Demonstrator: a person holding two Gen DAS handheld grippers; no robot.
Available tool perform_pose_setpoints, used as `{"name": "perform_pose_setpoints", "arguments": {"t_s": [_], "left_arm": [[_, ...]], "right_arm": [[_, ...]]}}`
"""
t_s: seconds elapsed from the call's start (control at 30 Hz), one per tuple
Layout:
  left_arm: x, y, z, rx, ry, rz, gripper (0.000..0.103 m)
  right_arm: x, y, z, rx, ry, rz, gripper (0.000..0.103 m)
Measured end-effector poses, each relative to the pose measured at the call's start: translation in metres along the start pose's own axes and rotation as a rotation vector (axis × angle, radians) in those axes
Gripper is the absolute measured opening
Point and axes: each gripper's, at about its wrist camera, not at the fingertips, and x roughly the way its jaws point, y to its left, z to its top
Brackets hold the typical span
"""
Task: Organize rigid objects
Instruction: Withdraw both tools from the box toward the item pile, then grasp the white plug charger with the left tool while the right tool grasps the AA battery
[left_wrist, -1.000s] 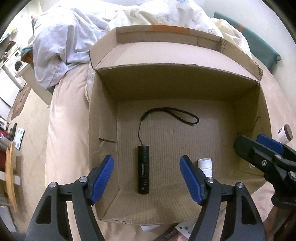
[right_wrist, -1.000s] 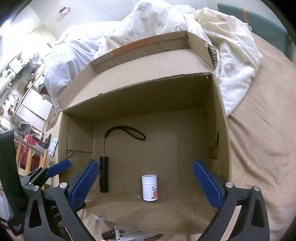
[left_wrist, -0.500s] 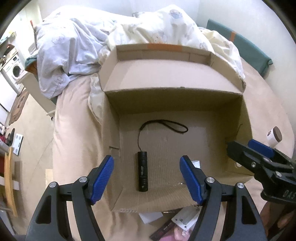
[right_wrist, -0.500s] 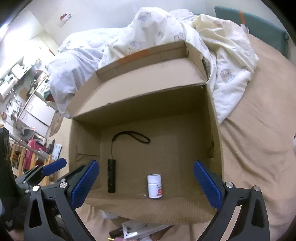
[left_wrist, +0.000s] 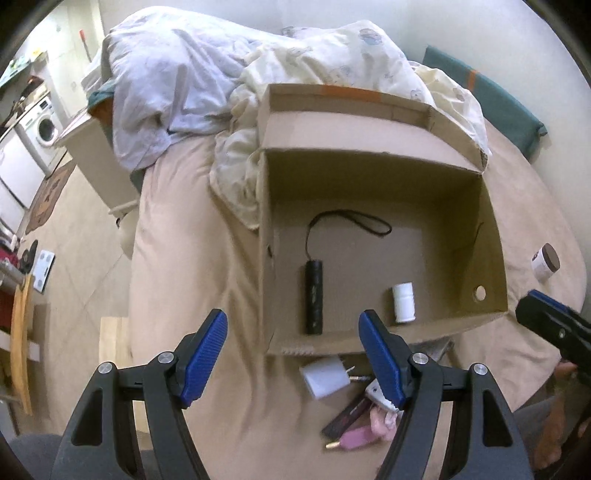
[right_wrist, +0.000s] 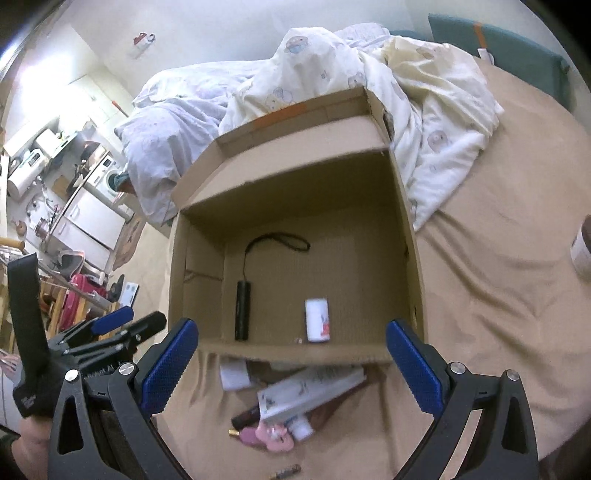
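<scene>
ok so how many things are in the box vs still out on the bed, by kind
In the cardboard box:
black flashlight: 1
white pill bottle: 1

Out on the bed:
white charger plug: 1
brown-lidded jar: 1
white tube: 1
pink item: 1

Total clearly visible: 6; the pile is too jumbled to count further.

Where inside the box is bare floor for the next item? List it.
Bare floor in the cardboard box: the whole right half, between the white pill bottle and the right wall, and behind the bottle. Crowded: the left side, with the black flashlight and its looped strap.
</scene>
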Motion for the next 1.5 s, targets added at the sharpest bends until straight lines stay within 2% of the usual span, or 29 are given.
{"name": "perform_pose_setpoints", "arguments": {"t_s": [0.27,0.43,0.6,0.87,1.0,1.03,1.17,1.4,1.47,1.5], "left_arm": [[0.012,0.012,-0.021,-0.040,0.045,0.003,0.071],[0.023,0.016,-0.028,-0.055,0.089,0.000,0.071],[0.038,0.022,-0.035,-0.092,0.152,-0.014,0.071],[0.074,0.016,-0.045,-0.112,0.304,-0.047,0.071],[0.097,0.015,-0.047,-0.189,0.359,-0.051,0.071],[0.106,0.016,-0.048,-0.236,0.385,-0.058,0.071],[0.127,0.009,-0.051,-0.337,0.441,-0.115,0.071],[0.147,-0.011,-0.054,-0.286,0.466,-0.074,0.071],[0.149,-0.013,-0.055,-0.278,0.462,-0.071,0.067],[0.148,-0.014,-0.054,-0.270,0.453,-0.075,0.061]], "right_arm": [[0.007,-0.007,-0.028,0.018,0.055,-0.028,0.103],[0.017,-0.008,-0.036,-0.014,0.086,-0.066,0.103],[0.023,-0.011,-0.040,-0.021,0.112,-0.079,0.103],[0.028,-0.009,-0.039,-0.013,0.125,-0.074,0.103],[0.030,-0.008,-0.038,-0.012,0.134,-0.072,0.103],[0.031,-0.007,-0.039,-0.012,0.138,-0.072,0.103],[0.034,-0.007,-0.039,-0.015,0.151,-0.073,0.103],[0.042,-0.019,-0.037,0.039,0.188,-0.058,0.103],[0.046,-0.021,-0.037,0.054,0.202,-0.053,0.103],[0.048,-0.021,-0.038,0.058,0.211,-0.051,0.103]]}}
